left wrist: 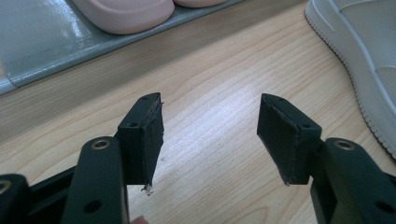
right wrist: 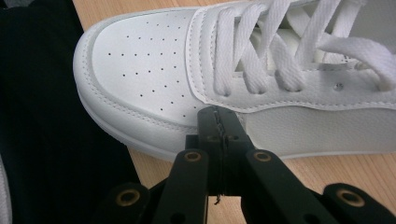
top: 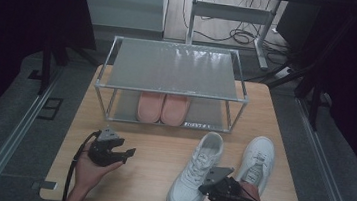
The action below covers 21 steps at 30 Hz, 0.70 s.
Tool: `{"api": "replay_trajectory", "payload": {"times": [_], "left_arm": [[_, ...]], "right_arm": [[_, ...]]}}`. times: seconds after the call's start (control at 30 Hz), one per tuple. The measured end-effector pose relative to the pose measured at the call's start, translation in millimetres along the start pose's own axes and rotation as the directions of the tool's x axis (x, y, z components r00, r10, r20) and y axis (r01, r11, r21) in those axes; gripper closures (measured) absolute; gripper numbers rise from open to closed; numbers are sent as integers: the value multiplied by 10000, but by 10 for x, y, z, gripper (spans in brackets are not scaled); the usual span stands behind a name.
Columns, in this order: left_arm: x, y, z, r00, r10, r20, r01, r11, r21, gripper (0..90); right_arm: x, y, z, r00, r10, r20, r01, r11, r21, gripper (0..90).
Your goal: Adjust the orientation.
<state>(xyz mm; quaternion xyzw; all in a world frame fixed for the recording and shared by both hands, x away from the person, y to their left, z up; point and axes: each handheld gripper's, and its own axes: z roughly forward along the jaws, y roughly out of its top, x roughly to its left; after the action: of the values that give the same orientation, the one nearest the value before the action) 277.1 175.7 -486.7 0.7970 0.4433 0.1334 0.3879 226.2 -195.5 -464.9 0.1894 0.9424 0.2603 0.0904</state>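
Note:
Two white lace-up sneakers lie on the wooden table (top: 151, 175): one (top: 193, 168) in the front middle, the other (top: 259, 157) to its right. My right gripper (top: 204, 187) sits between them at the front edge. Its jaws are shut with nothing in them, and the tips (right wrist: 218, 114) touch the side of the near sneaker (right wrist: 149, 60) just behind the toe cap. My left gripper (top: 130, 152) hovers over bare wood at the front left, open and empty (left wrist: 210, 105). A sneaker's sole edge (left wrist: 364, 60) shows to its right.
A metal-framed shoe rack (top: 175, 67) stands at the back of the table. A pair of pink slippers (top: 162, 107) rests on its lower shelf (left wrist: 42, 42), their toes (left wrist: 126, 11) facing me. Dark cloth (right wrist: 42, 140) lies beyond the table's front edge.

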Motion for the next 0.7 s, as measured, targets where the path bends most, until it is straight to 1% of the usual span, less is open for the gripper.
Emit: {"api": "replay_trajectory", "payload": {"times": [0.1,0.2,0.3,0.5,0.7], "left_arm": [[8,-4,-8,10000,-15,0,15,10000,-15,414],[17,-7,-11,10000,-48,-32,48,10000,-19,415],[17,-8,-5,10000,-50,-24,50,10000,-7,415],[6,-4,-6,10000,-12,-15,12,10000,-1,415],[12,-6,-15,10000,-39,-11,39,10000,-53,415]], "right_arm": [[1,-17,-14,10000,62,-2,-62,9999,-85,900],[6,-68,-20,9999,144,-71,-143,9998,147,900],[18,-121,-7,9997,239,-106,-237,9995,203,900],[51,-113,1,9999,117,25,-118,9994,315,900],[55,-132,-3,9999,94,-45,-92,9993,349,900]]}}
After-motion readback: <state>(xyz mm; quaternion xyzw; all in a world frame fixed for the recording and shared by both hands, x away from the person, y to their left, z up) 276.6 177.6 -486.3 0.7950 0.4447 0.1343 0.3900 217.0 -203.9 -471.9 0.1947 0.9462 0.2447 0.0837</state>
